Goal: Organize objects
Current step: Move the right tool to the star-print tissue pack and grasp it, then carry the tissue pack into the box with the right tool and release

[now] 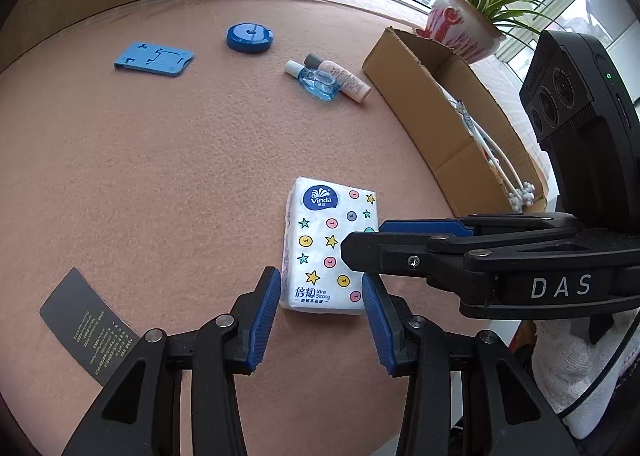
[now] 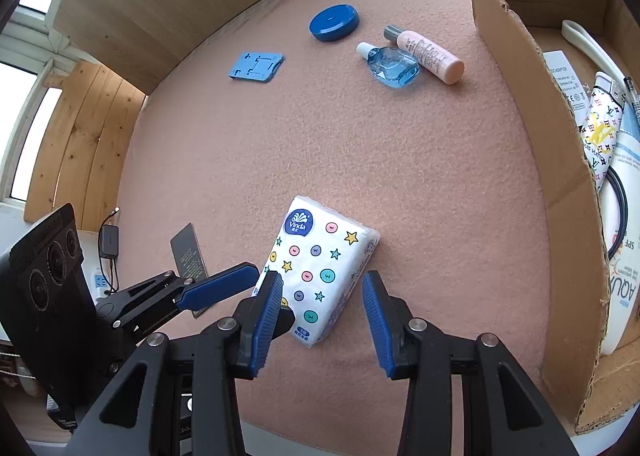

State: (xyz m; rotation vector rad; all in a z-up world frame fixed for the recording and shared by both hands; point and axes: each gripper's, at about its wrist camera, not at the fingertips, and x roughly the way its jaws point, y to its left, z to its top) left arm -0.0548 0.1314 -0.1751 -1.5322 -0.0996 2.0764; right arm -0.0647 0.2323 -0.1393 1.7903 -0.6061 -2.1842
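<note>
A white tissue pack printed with stars and dots lies flat on the pink felt table. My left gripper stands open, its blue pads on either side of the pack's near end, close to its edges without squeezing it. My right gripper reaches in from the right and hovers over the pack's right half. In the right wrist view the right gripper is open above the pack, whose lower end sits between its fingers. One of the left gripper's pads comes in from the left.
Farther back lie a blue round case, a flat blue stand, a clear blue bottle and a pink bottle. An open cardboard box holding several items stands at the right. A black card lies near left.
</note>
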